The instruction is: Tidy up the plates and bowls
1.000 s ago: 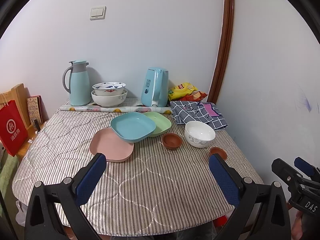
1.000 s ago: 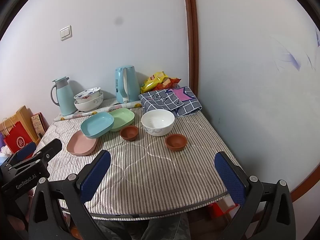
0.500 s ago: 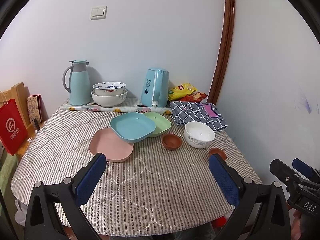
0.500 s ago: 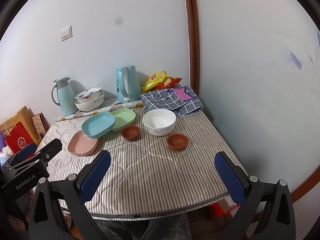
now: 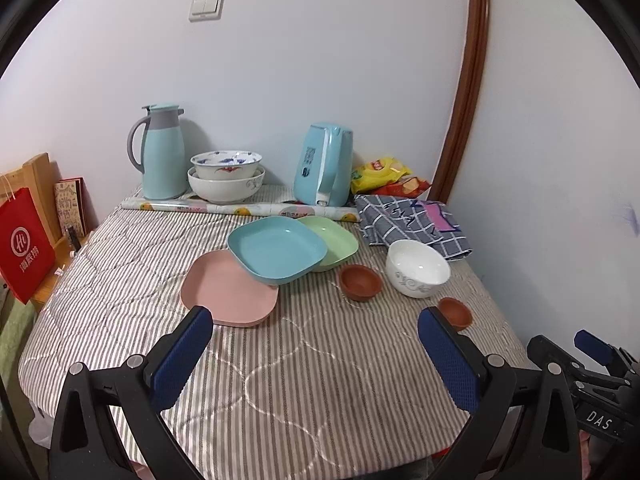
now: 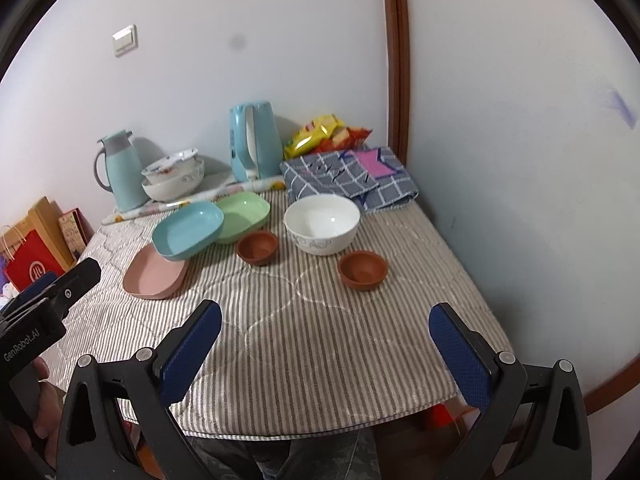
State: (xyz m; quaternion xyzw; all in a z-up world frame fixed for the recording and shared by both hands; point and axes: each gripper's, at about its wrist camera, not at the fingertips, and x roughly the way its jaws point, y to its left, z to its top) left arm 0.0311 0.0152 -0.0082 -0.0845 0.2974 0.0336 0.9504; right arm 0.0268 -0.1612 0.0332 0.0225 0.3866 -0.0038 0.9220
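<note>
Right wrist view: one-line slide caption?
Open right gripper faces three plates, a white bowl and two brown bowls on the table.

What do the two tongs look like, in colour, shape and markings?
Both tongs, left and right, have black frames with triangular cut-outs and silver screws. Their fingers carry flat, dark blue textured pads. Seen from the other camera, the left body reads "GenRobot.AI" and the right shows "DAS", both in white.
</note>
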